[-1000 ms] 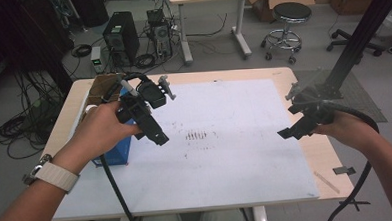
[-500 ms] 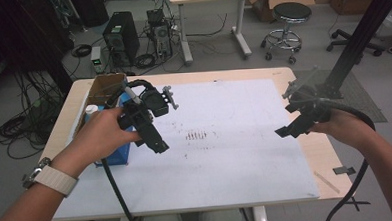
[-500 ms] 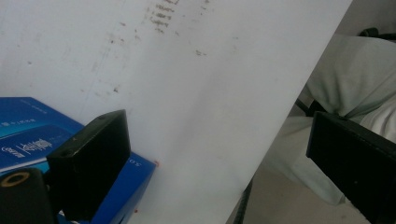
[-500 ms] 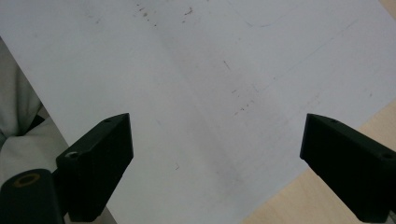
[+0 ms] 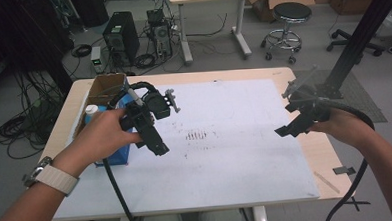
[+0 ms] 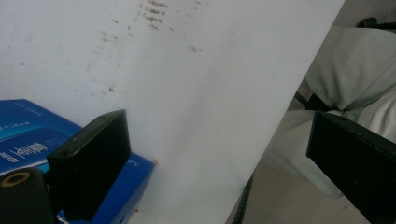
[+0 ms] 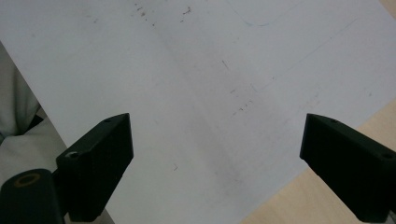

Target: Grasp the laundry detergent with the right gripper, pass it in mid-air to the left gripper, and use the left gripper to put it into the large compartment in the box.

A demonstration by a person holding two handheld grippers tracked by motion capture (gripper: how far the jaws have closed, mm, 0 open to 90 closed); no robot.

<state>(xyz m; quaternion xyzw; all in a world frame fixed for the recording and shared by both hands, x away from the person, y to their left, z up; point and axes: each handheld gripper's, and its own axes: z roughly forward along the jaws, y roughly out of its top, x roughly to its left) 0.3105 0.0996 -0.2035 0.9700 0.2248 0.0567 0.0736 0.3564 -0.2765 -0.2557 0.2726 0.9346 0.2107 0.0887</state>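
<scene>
White sheet (image 5: 226, 154) lies bare between both wide-open, empty tools, blue box (image 5: 118, 155) beside left tool (image 5: 160, 148).

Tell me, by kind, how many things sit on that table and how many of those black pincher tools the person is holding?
Blue box: 1
Cardboard box: 1
White-capped bottle: 1
White sheet covering the table: 1
Handheld grippers, left gripper and right gripper, both open and holding nothing: 2
Total: 6
</scene>
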